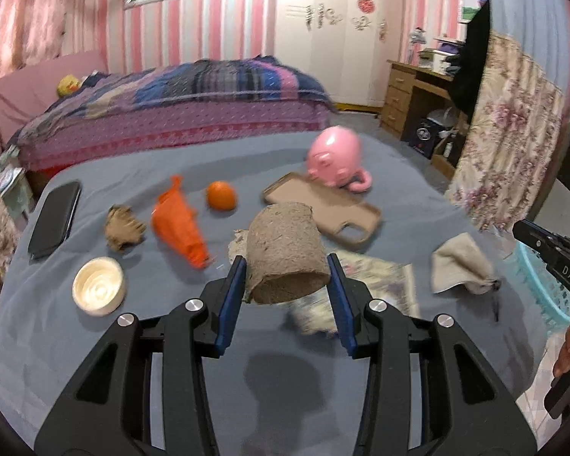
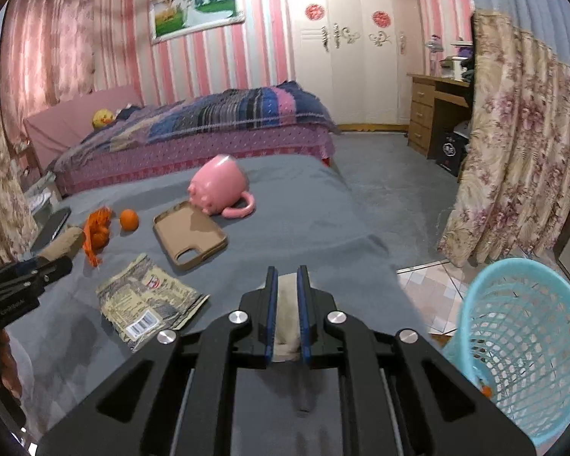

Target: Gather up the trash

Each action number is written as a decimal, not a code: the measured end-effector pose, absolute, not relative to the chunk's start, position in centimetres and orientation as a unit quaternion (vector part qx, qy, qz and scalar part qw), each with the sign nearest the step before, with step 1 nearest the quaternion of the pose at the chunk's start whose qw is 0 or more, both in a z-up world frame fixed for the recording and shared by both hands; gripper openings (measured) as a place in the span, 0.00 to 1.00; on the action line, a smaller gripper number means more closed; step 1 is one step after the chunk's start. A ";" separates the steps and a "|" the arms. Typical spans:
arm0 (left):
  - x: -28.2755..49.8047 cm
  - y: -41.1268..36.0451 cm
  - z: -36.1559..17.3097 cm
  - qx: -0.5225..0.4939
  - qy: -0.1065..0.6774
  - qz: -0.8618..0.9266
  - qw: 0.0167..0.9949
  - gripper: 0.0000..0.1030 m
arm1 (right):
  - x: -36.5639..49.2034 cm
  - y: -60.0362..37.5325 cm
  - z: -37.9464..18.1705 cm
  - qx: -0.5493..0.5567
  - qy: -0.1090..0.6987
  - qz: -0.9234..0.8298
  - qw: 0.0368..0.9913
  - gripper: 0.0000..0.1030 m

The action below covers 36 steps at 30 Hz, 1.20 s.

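My left gripper (image 1: 286,266) is shut on a brown cardboard tube (image 1: 285,252), held above the grey cloth table (image 1: 171,342); the tube also shows at the left of the right wrist view (image 2: 62,245). My right gripper (image 2: 287,277) is shut on a beige crumpled tissue (image 2: 287,319), which also shows in the left wrist view (image 1: 461,266). A light-blue mesh basket (image 2: 520,345) stands on the floor to the right. A crumpled printed wrapper (image 2: 148,298), an orange plastic bag (image 1: 178,224) and a brown paper wad (image 1: 122,227) lie on the table.
On the table are a pink pig mug (image 2: 220,188), a tan phone case (image 2: 190,237), an orange (image 1: 221,195), a black phone (image 1: 55,218) and a cream lid (image 1: 98,290). A bed (image 2: 209,125) stands behind. A floral curtain (image 2: 513,171) hangs at right.
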State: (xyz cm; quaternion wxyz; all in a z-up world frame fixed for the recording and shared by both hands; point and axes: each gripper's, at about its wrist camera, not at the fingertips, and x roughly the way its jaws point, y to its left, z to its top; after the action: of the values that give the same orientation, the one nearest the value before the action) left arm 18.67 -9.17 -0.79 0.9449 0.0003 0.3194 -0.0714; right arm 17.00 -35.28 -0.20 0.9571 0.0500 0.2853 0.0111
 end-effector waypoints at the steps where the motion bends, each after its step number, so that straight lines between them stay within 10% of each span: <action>1: 18.6 -10.0 -0.5 0.002 0.314 -0.080 0.946 0.40 | 17.0 -36.1 -0.4 0.054 0.296 0.005 0.953 0.10; 6: 18.1 -11.9 -0.4 0.000 0.314 -0.100 0.944 0.40 | 17.6 -37.4 -1.8 0.076 0.315 -0.009 0.946 0.16; 9: 18.0 -12.2 -1.1 0.001 0.321 -0.104 0.941 0.40 | 18.2 -36.9 -3.0 0.085 0.320 -0.015 0.944 0.66; 16: 17.5 -11.7 -2.6 0.017 0.330 -0.095 0.939 0.40 | 20.8 -35.1 -6.5 0.087 0.370 0.007 0.925 0.62; 24: 17.4 -10.3 -3.5 -0.004 0.339 -0.087 0.937 0.40 | 20.4 -33.8 -6.5 0.062 0.359 0.021 0.931 0.18; 36: 17.3 -14.7 -2.1 0.014 0.324 -0.128 0.937 0.40 | 13.1 -42.9 -0.3 0.040 0.290 -0.068 0.954 0.18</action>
State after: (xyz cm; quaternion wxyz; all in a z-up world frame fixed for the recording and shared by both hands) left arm 17.31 -14.68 -2.08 0.9371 0.0145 0.3244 -0.1280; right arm 13.14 -42.91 -0.30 0.9537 0.0395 0.2903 -0.0679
